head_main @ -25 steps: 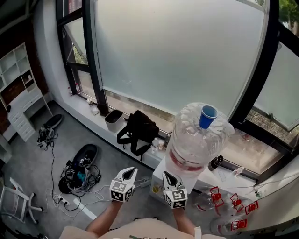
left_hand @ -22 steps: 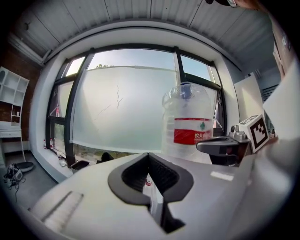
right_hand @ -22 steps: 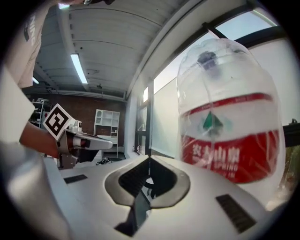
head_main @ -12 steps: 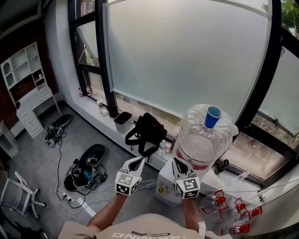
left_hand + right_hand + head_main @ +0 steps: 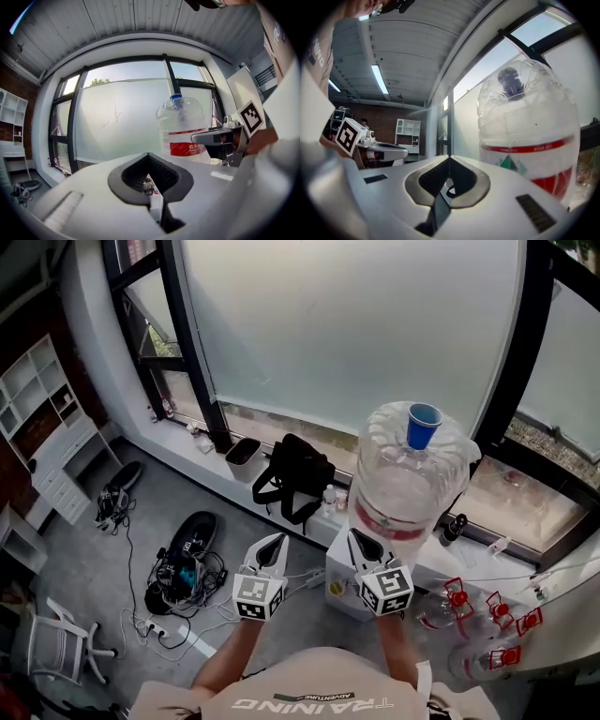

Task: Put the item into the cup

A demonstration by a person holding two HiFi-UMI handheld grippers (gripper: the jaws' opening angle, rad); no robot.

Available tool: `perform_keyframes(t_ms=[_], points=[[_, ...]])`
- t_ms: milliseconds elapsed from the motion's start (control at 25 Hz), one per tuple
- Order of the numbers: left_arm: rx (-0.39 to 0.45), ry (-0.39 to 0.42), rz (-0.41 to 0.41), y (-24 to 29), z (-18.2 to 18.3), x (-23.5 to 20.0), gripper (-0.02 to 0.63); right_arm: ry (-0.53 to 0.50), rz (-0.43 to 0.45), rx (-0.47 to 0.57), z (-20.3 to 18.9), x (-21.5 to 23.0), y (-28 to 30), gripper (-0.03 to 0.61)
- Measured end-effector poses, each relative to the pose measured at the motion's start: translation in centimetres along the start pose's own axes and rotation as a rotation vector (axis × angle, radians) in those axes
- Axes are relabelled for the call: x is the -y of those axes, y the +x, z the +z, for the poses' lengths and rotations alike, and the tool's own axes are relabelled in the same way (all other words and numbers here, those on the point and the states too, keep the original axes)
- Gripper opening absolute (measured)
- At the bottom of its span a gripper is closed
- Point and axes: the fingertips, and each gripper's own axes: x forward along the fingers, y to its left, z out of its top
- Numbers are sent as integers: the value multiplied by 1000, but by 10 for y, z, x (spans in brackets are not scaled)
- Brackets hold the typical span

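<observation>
A big clear water jug [image 5: 403, 498] with a red label stands on a white box, straight ahead of me. A small blue cup-shaped piece [image 5: 423, 426] sits on its top; the left gripper view also shows that blue piece [image 5: 176, 99] above the jug [image 5: 180, 133]. My left gripper [image 5: 272, 546] is held over the floor, left of the jug, shut and empty. My right gripper [image 5: 360, 542] hangs just in front of the jug's base, also shut on nothing. In the right gripper view the jug [image 5: 529, 140] fills the right side. No loose item shows.
A black bag [image 5: 295, 474] and a small bin [image 5: 242, 452] lie along the window sill. Cables and a black device [image 5: 183, 563] cover the floor at left, near a white chair [image 5: 56, 652]. Red-capped clear pieces [image 5: 464, 601] lie at the right.
The head view has shifted, and the jug now stands slightly higher and closer. Both grippers stay shut, side by side, and have drifted a little to the right.
</observation>
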Motion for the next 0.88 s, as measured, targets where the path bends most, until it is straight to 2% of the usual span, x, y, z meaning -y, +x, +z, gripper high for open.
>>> perform_keyframes(t_ms=[120, 440, 720, 880], points=[[1, -46, 3, -2, -6, 2, 8, -29, -20, -23, -9, 1, -10, 12], [-11, -56, -58, 6, -8, 17, 8, -31, -32, -11, -10, 4, -12, 12], [-34, -57, -42, -2, -21, 17, 8, -40, -15, -25, -25, 2, -16, 12], [-48, -81, -15, -11, -30, 10, 8, 20, -6, -41, -38, 4, -18, 12]])
